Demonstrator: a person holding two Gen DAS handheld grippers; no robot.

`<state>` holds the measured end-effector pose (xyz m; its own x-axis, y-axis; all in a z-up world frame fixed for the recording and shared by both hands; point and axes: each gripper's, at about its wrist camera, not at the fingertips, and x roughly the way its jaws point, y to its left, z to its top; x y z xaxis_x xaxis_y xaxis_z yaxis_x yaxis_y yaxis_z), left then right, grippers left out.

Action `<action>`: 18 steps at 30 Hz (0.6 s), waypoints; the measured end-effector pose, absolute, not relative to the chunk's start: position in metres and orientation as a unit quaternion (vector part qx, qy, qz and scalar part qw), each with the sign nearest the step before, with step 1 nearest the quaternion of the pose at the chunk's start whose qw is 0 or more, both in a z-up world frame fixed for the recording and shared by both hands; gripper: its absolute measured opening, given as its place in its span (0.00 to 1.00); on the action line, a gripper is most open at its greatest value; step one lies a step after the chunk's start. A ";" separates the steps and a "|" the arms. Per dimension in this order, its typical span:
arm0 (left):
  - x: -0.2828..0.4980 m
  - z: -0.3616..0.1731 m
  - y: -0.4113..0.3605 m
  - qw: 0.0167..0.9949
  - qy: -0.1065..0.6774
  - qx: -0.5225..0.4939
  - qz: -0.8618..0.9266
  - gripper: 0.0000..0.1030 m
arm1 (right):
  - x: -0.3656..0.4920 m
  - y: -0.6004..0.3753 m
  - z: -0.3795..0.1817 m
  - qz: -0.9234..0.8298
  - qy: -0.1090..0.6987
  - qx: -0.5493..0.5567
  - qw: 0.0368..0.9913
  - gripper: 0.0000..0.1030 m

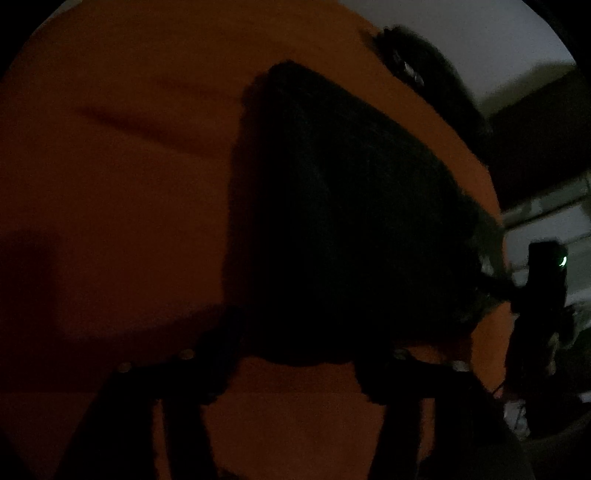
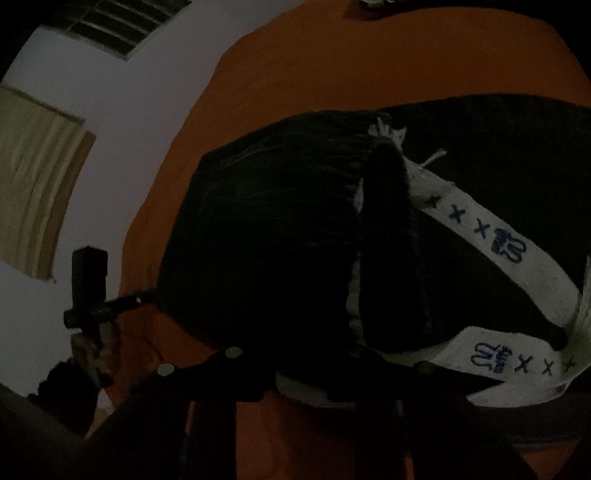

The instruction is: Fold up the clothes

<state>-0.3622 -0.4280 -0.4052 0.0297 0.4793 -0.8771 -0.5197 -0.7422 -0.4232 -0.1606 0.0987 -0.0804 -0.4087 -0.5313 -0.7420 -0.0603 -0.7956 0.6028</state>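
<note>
The scene is very dim. A black garment [image 1: 351,203] lies bunched on an orange sheet [image 1: 110,147]. My left gripper [image 1: 301,350] stands open at the garment's near edge, which dips between the two fingers. The right gripper [image 1: 543,295] shows at the far right, reaching the garment's side. In the right wrist view the same black garment [image 2: 266,240] carries a white band [image 2: 517,266] with blue crosses and characters. My right gripper [image 2: 340,365] is open, and the bundle's near edge sits between its fingers. The left gripper [image 2: 88,288] touches the garment's left corner.
The orange sheet [image 2: 332,66] ends at a pale wall [image 2: 147,110] with a beige curtain [image 2: 33,184] and a vent grille [image 2: 122,26]. A dark object [image 1: 417,62] lies at the sheet's far edge. Open orange surface stretches to the left in the left wrist view.
</note>
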 end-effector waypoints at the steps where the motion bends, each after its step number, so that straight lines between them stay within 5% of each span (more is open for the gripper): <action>1: -0.359 -0.405 -0.426 0.358 0.029 -0.621 0.697 0.36 | -0.160 0.099 -0.081 -0.791 -0.281 0.524 0.147 0.04; 12: -0.358 -0.408 -0.432 0.378 -0.007 -0.622 0.686 0.36 | -0.165 0.085 -0.067 -0.805 -0.267 0.510 0.144 0.00; 18: -0.359 -0.347 -0.401 0.398 0.040 -0.578 0.712 0.35 | -0.106 0.149 -0.063 -0.829 -0.302 0.468 0.055 0.05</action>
<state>-0.3590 -0.4005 -0.3475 -0.0166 0.5193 -0.8544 -0.6126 -0.6806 -0.4018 -0.1061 0.1489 -0.0627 -0.5564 -0.3733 -0.7424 -0.1926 -0.8112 0.5522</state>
